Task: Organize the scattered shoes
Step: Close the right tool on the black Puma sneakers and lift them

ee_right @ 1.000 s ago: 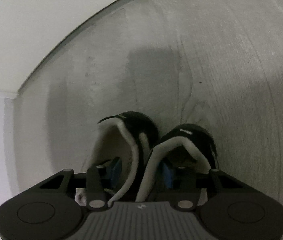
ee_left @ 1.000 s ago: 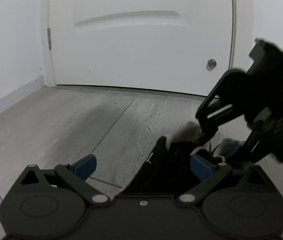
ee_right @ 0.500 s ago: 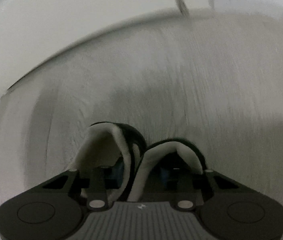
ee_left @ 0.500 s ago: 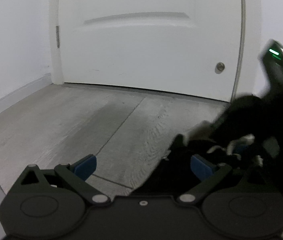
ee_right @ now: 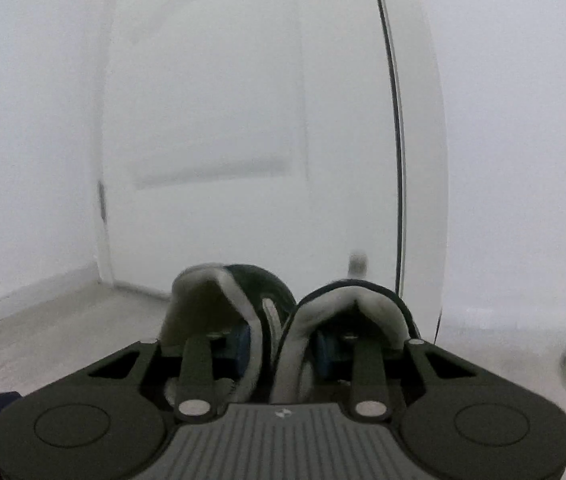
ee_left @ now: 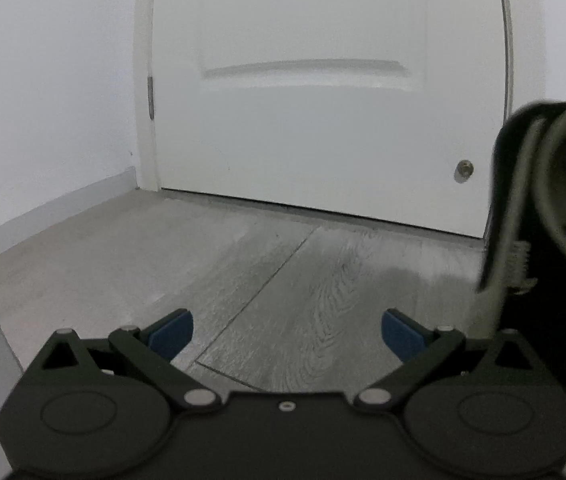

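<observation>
Now my right gripper [ee_right: 283, 350] is closing, pinching two black, white-lined fabric shoes [ee_right: 267, 300] together, toes pointing away toward the white door [ee_right: 243, 120]; my left gripper [ee_left: 287, 332] gapes empty.

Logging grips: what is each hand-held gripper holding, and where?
Right hand-held gripper: pair of black shoes, pinched by their adjoining inner collars, jaws closing. Left hand-held gripper: nothing.

A white panelled door [ee_left: 323, 100] stands closed ahead, small round metal knob [ee_left: 464, 169] low on its right side. Pale grey wood-grain plank floor [ee_left: 267, 272] meets a white skirting board [ee_left: 43, 216] at left.
</observation>
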Motion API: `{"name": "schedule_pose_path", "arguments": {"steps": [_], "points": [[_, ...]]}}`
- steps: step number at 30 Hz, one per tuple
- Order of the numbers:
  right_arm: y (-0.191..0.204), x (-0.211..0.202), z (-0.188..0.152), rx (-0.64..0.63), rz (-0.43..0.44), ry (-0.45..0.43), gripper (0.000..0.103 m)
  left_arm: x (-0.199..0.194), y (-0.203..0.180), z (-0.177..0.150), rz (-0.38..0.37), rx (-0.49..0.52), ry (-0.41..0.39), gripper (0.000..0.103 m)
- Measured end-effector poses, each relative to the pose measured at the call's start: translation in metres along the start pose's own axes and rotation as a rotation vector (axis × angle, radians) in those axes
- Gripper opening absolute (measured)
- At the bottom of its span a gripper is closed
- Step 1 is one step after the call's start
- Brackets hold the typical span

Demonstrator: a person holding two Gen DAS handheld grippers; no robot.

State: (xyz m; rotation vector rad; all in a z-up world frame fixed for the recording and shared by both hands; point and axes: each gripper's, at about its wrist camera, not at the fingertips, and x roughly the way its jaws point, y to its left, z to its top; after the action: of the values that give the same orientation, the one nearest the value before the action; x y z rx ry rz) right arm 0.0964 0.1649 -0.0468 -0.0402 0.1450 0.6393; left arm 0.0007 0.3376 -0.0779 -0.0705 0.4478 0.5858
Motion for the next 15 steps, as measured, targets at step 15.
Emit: {"name": "schedule_pose_path", "arguments": {"steps": [15], "points": [[-0.144,-0.133,0.052,-0.044,-0.244,-0.274,0.032,-0.090,-0.136,0.015,-0.377,0.114,-0.098,0.102]]}}
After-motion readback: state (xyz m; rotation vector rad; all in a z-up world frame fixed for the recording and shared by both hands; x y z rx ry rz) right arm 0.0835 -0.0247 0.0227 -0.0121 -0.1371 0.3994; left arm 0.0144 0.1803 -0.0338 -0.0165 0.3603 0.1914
